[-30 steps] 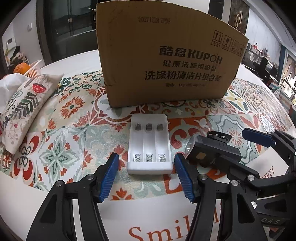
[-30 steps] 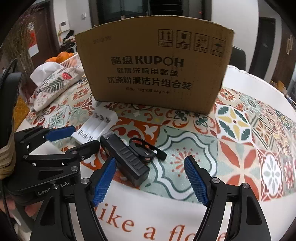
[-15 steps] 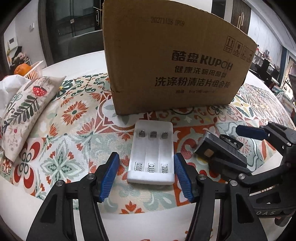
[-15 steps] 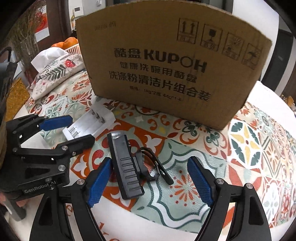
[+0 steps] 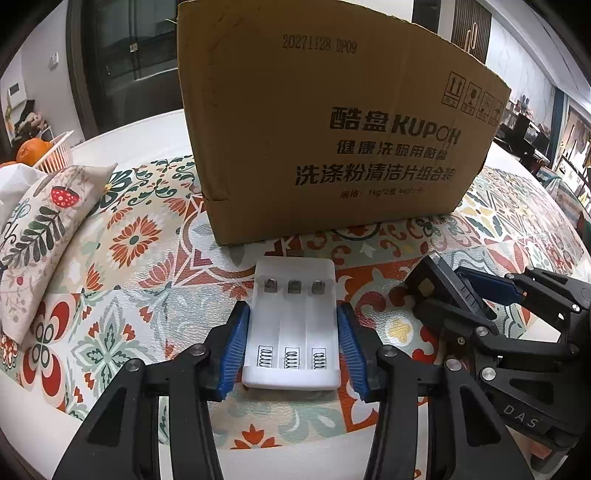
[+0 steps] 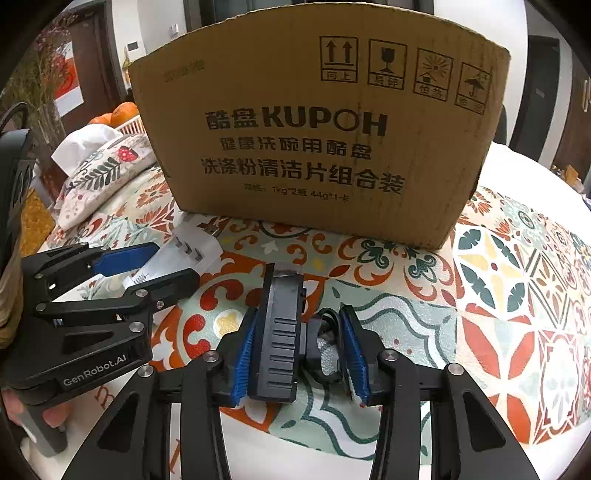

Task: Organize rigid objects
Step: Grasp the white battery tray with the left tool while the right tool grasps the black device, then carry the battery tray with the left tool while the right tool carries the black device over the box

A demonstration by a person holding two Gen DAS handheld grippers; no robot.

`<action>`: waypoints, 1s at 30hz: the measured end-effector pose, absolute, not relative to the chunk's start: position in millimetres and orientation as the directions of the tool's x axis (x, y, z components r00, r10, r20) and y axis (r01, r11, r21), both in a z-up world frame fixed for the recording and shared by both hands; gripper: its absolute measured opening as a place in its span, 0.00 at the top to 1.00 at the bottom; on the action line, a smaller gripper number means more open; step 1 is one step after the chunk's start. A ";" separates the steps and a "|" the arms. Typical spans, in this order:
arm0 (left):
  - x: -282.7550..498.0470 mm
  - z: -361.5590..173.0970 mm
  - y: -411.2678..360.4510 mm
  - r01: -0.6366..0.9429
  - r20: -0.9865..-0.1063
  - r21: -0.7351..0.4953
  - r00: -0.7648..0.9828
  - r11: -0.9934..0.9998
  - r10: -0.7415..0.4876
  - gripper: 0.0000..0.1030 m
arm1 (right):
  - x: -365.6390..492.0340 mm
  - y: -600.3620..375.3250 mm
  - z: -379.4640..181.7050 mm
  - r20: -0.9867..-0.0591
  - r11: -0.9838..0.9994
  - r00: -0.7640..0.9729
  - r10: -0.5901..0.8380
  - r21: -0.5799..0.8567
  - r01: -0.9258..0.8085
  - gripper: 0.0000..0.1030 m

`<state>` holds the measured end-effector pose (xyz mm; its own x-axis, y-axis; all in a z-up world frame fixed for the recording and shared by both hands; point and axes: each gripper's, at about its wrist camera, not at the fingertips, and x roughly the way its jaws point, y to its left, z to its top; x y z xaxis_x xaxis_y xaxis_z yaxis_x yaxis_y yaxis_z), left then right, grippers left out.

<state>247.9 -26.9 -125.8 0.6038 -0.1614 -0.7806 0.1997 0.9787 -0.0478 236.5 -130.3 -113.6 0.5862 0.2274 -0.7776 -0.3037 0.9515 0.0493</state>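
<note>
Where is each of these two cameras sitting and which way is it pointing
Left wrist: rides the left gripper, looking forward along its blue pads closed on a white battery charger, the cardboard box behind; the right gripper shows at right.
Right wrist: rides the right gripper, looking forward along its pads, closed on a black bike light and its strap; the left gripper and the person's fingertips show at left.
Shared: box, charger, light, patterned tablecloth, tissue pouch.

walls — white | doors — dark glass | table — white
</note>
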 end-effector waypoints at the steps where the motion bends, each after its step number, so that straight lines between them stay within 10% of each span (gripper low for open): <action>1: 247.5 -125.4 -26.4 0.199 -0.781 -0.054 0.602 0.979 -0.165 0.54 | 236.1 -130.5 -113.5 -0.778 0.953 0.586 0.226 0.053 -0.297 0.60; 30: 209.4 -47.5 -20.2 0.196 -0.661 -0.083 0.723 0.977 -0.201 0.54 | 192.9 -151.9 -38.0 -0.657 0.974 0.722 0.215 0.091 -0.206 0.62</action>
<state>209.4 -20.2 -47.5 0.7231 -0.2009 -0.6609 0.1956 0.9772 -0.0831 192.9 -151.9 -38.0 0.7223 0.2145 -0.6574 -0.2062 0.9742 0.0914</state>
